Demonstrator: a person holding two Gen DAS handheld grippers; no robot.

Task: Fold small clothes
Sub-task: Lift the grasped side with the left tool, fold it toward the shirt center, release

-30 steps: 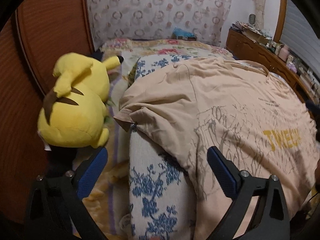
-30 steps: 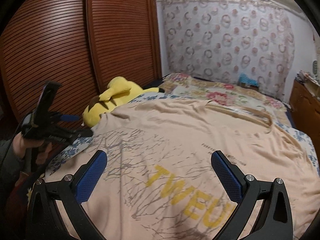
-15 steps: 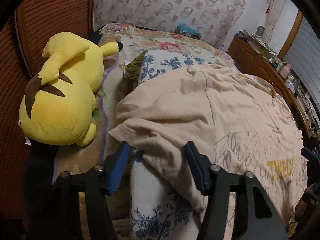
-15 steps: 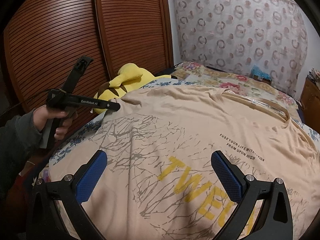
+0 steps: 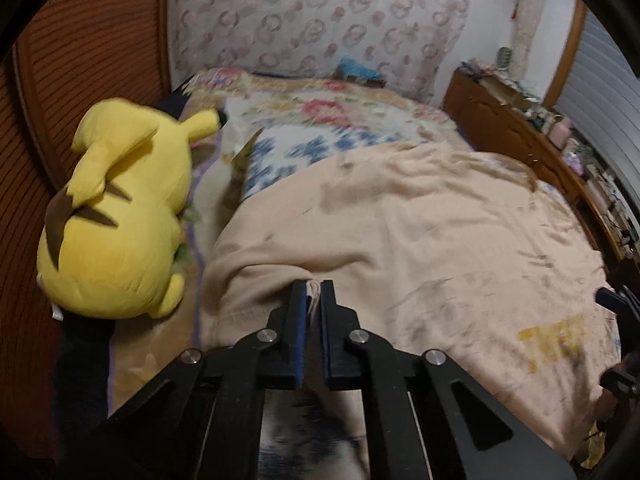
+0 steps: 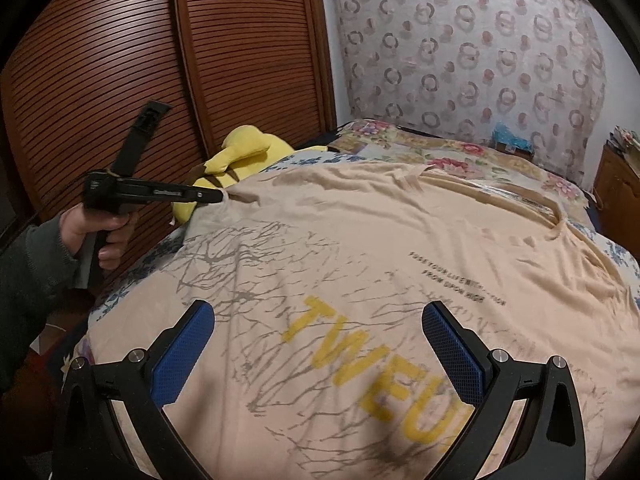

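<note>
Fingers of the left gripper [image 5: 313, 286] pinch the T-shirt [image 6: 360, 240] sleeve edge beside the yellow plush [image 5: 116, 212]; right gripper [image 6: 318, 346] hovers, jaws spread, over its print

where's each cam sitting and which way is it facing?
Left wrist: on the left tool, facing up the bed; its jaws, which have just been closing, pinch the shirt edge.
Right wrist: on the right tool, jaws open above the shirt's print, facing the wardrobe; left hand shows.
Shared: shirt, plush, left tool.
</note>
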